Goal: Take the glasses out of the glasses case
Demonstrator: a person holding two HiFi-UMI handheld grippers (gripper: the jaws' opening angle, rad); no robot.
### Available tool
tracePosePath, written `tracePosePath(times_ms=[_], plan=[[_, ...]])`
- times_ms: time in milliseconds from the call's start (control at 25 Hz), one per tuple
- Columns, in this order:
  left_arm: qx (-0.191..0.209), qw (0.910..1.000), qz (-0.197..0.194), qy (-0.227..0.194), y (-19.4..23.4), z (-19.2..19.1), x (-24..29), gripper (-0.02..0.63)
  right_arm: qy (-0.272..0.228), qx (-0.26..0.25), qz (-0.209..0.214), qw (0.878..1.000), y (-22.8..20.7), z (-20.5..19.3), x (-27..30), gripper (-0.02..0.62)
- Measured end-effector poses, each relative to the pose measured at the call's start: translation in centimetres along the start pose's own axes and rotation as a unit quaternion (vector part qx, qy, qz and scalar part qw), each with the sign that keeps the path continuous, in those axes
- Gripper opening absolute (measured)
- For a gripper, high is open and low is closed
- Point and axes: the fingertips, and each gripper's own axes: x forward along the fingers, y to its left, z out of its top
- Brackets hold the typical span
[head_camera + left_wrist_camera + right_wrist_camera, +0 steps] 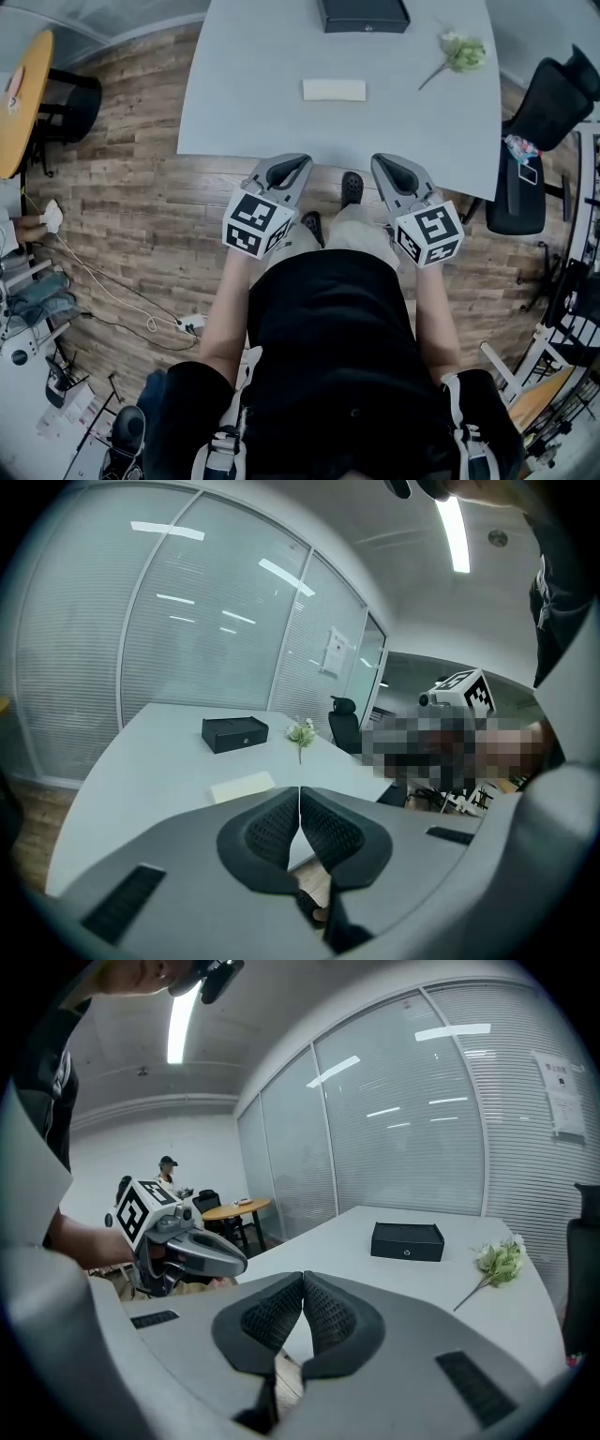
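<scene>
The left gripper (pixel 297 161) and the right gripper (pixel 381 160) hover side by side just short of the pale grey desk's (pixel 253 103) near edge. Each has its jaws pressed together on nothing. The closed black rectangular case (pixel 364 14) sits at the far edge. A flat cream rectangular pad (pixel 334 90) lies mid-desk.

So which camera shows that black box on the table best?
The right gripper view: the black box sits whole, its front facing us. The head view crops it at the top edge; the left gripper view shows it whole but smaller.
</scene>
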Motion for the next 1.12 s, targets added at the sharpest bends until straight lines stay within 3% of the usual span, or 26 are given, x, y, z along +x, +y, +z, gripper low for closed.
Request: tracePosePath(times_ms=[400, 640, 880, 1120], plan=[[-0.031, 0.9983, 0.049, 0.008, 1.9, 2.5, 4.9, 0.025, 0.038, -0.03, 0.049, 0.998, -6.9, 0.2, 4.1, 0.054], [-0.059, 0.9938, 0.094, 0.007, 3.0, 4.7, 8.5, 0.025, 0.074, -0.07, 0.098, 0.99, -11.3, -0.2, 7.3, 0.104], [-0.096, 0.9855, 0.139, 0.008, 3.8, 4.9, 11.7, 0.025, 0.112, -0.133, 0.147, 0.974, -14.3, -1.5, 10.5, 0.155], [-0.144, 0.9713, 0.189, 0.017, 5.0, 3.2, 14.1, 0.025, 0.147, -0.22, 0.178, 0.948, -16.2, -4.1, 13.5, 0.206]])
